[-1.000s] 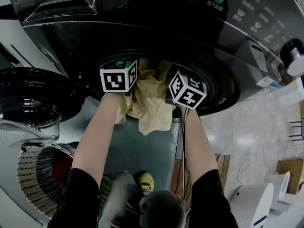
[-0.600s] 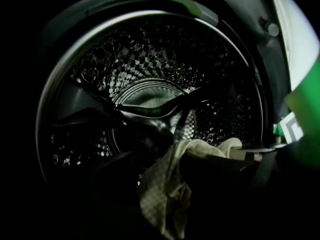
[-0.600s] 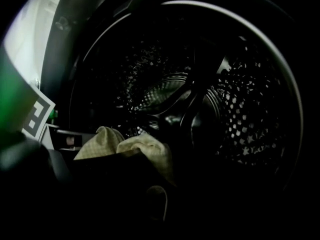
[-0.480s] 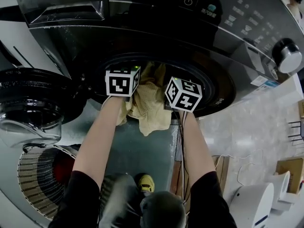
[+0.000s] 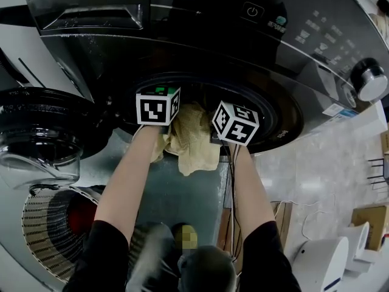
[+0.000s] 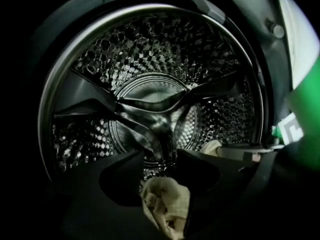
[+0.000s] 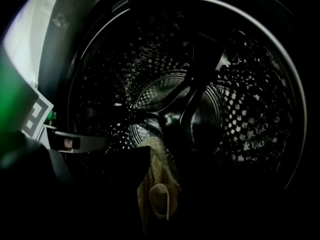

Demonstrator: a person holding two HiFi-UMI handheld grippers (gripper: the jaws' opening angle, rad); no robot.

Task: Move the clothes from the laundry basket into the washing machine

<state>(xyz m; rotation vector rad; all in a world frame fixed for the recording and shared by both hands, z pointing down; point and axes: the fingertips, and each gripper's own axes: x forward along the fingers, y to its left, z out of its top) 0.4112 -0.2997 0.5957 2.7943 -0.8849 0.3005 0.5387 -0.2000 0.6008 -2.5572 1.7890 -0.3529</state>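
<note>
A yellow cloth point(image 5: 191, 142) hangs over the lower lip of the washing machine's round opening point(image 5: 279, 111), between my two grippers. In the left gripper view my left gripper point(image 6: 160, 169) reaches into the steel drum point(image 6: 150, 99). Its jaws are closing, still apart, with a bunch of the cloth point(image 6: 167, 204) loose between them. My right gripper point(image 7: 165, 179) also points into the drum point(image 7: 240, 109). Its jaws are opening, and a fold of the cloth point(image 7: 157, 184) hangs between them. Its right jaw is lost in the dark.
The machine's door point(image 5: 42, 126) stands swung open at the left. Below it is a slatted laundry basket point(image 5: 45, 224) with something red point(image 5: 79, 215) inside. A control knob point(image 5: 371, 81) is at the upper right. White objects point(image 5: 328, 260) stand on the floor at the lower right.
Both grippers stay at the drum's mouth. The cloth's top, bunched high between the two cubes a second ago, has sunk lower and hangs slacker.
</note>
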